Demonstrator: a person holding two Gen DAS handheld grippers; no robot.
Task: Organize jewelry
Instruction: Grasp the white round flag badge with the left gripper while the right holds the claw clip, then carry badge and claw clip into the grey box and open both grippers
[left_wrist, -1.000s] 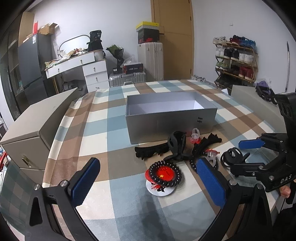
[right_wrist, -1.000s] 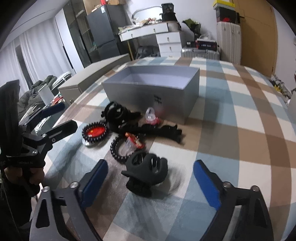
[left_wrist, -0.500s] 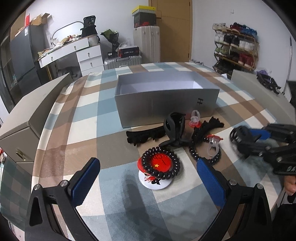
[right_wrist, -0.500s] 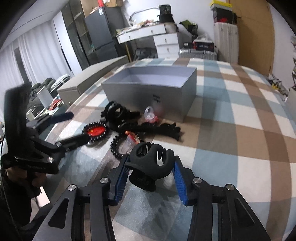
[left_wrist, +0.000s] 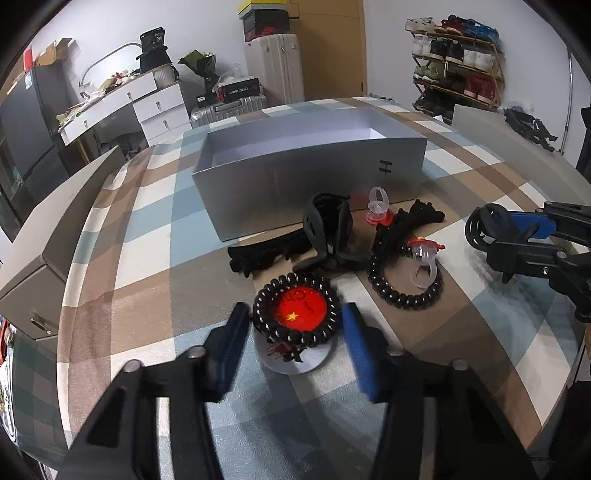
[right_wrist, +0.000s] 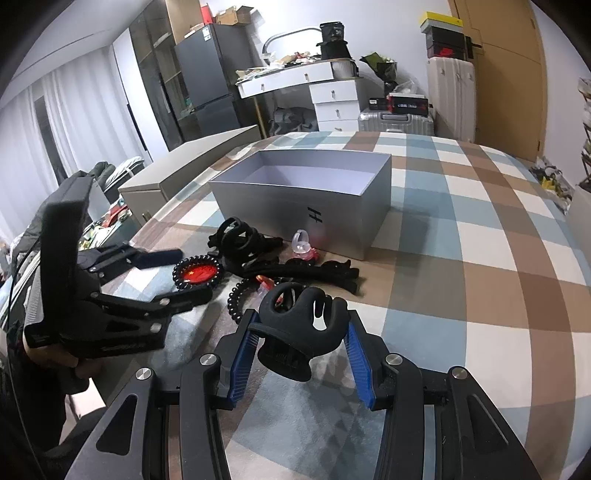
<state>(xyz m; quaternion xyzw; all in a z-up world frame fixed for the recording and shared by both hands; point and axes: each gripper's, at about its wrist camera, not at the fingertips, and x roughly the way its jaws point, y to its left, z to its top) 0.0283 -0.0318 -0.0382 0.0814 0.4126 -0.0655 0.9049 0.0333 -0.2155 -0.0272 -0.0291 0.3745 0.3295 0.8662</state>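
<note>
A black coil hair tie (left_wrist: 295, 295) rings a red badge (left_wrist: 303, 310) on a white disc, on the checked tablecloth. My left gripper (left_wrist: 295, 332) is closing around it. Its blue pads (left_wrist: 356, 343) flank the coil with a thin gap on each side. My right gripper (right_wrist: 301, 321) is shut on a black claw clip (right_wrist: 299, 321), held just above the cloth; it also shows at the right of the left wrist view (left_wrist: 491, 225). Behind the pile stands an open silver box (left_wrist: 295, 184). Another claw clip (left_wrist: 328, 229), long black clips (left_wrist: 266, 253), a second coil tie (left_wrist: 402, 291) and two clear rings (left_wrist: 424, 262) lie in front of the box.
A grey lidded box (left_wrist: 48, 229) sits at the table's left edge. The table's near edge (left_wrist: 546, 387) runs just right of my left gripper. Beyond the table are a white desk (left_wrist: 147, 96), suitcases (left_wrist: 277, 62) and a shoe rack (left_wrist: 458, 62).
The left jaws came in from wide apart to flank the coil tie and moved closer to it. The right jaws closed on the claw clip, which has since held still.
</note>
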